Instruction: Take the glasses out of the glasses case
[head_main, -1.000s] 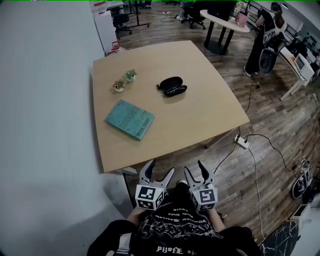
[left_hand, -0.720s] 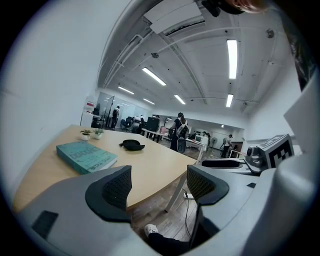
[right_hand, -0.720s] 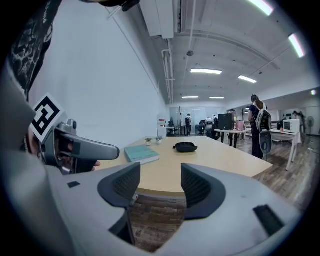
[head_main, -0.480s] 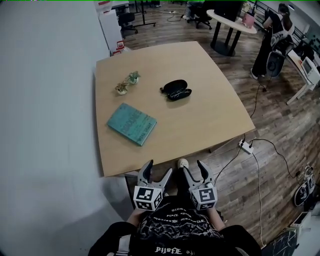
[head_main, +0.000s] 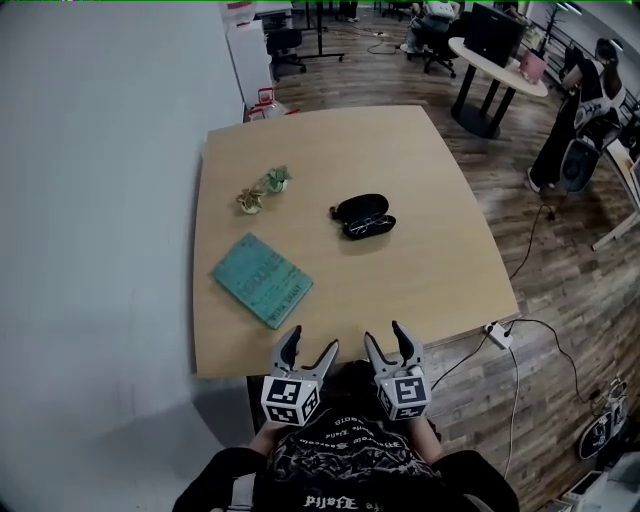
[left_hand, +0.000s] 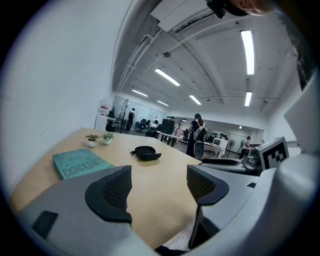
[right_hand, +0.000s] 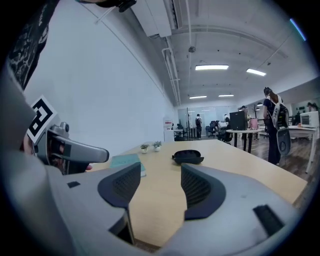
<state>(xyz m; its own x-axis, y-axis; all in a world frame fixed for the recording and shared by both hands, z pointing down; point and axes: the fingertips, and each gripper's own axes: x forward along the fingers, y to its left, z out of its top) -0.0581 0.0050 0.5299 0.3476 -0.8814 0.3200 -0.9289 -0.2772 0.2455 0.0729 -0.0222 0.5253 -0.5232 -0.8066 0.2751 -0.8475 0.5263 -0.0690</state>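
Both tools hang close to the person's body at the near edge of the desk (head_main: 440, 270). The left hand-held gripper (head_main: 312, 342) and the right hand-held gripper (head_main: 385, 335) are both released, jaws apart with only air and bare desk between them. The glasses case (head_main: 362, 215) lies well away, near the middle of the desk, with its lid open. A thin frame that looks like the glasses (head_main: 369, 227) rests in the nearer half. The step in hand looks like the reach, with nothing yet touched. To do it well, I would bring one gripper to pin the case's rim so that it cannot slide or flip. The other should come down from above and pinch the frame at the bridge or a temple, not on a lens, then lift straight up clear of the lid. A teal book (head_main: 262, 280) and two small potted plants (head_main: 264, 188) sit to the left, far enough off to stay out of the way. Only the head view shows the case open with something inside. The two gripper views see the case low and side-on as a dark lump, its contents hidden, but they show plainly how wide each pair of jaws stands.
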